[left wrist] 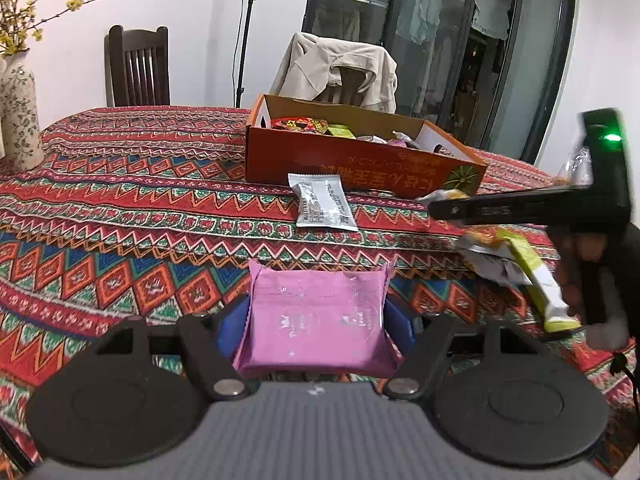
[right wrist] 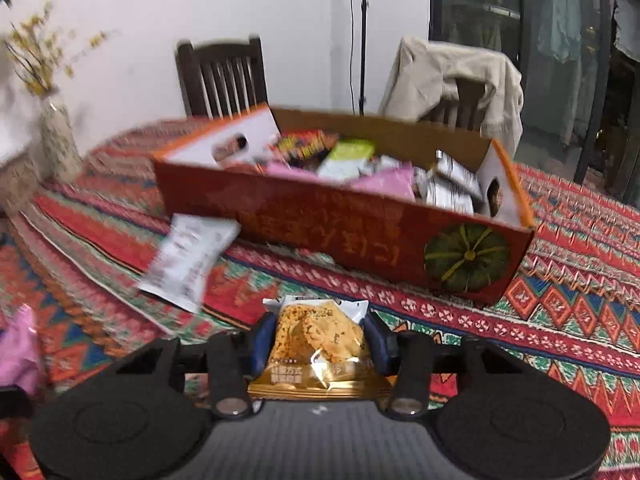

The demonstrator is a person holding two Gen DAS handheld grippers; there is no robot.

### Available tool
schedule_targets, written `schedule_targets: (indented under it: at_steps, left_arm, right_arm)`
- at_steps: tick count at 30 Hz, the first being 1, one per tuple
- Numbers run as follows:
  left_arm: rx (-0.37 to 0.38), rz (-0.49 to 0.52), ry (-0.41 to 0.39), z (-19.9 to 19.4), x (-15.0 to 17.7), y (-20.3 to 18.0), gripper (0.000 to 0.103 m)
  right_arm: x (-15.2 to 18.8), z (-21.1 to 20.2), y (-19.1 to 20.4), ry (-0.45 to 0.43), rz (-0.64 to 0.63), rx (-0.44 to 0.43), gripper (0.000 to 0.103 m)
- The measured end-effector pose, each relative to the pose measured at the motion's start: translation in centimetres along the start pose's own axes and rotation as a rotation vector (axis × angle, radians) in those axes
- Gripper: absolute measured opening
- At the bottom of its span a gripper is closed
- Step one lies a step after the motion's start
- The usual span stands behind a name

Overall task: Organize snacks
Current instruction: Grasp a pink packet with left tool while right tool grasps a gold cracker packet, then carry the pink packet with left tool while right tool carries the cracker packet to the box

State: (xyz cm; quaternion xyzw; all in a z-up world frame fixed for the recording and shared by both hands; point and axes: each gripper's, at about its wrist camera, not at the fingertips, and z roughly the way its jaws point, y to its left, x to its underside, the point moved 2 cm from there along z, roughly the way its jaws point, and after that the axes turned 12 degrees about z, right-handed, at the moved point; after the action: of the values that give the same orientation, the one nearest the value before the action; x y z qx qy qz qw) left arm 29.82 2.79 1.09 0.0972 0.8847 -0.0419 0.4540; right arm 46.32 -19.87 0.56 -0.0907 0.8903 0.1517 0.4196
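Underneath, a patterned tablecloth [left wrist: 120, 208] carries the snack box [left wrist: 360, 160], chairs [left wrist: 138, 68] behind

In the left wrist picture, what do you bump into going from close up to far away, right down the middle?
Left gripper holding the pink packet → white packet on the tablecloth → orange box of snacks → chair with a beige jacket.
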Motion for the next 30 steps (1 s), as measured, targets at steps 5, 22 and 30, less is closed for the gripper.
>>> schedule_targets:
  at_steps: [5,22,30]
  left_arm:
    - [0.006,0.000,-0.020,-2.5,0.8,-1.9,0.072]
    - [0.046,0.101,0.008,-4.9,1.1,-9.1,0.072]
    - [0.044,0.089,0.017,-3.3,-0.3,-8.8,0.072]
  right_arm:
    - [2.0,-7.1,1.0,-0.096,-0.014,-0.033,0.047]
    - [14.3,-17.3,-0.9,-0.095,0.081,-0.038,0.047]
    - [13.7,-17.1,-2.2,-0.113,0.113,-0.044,0.047]
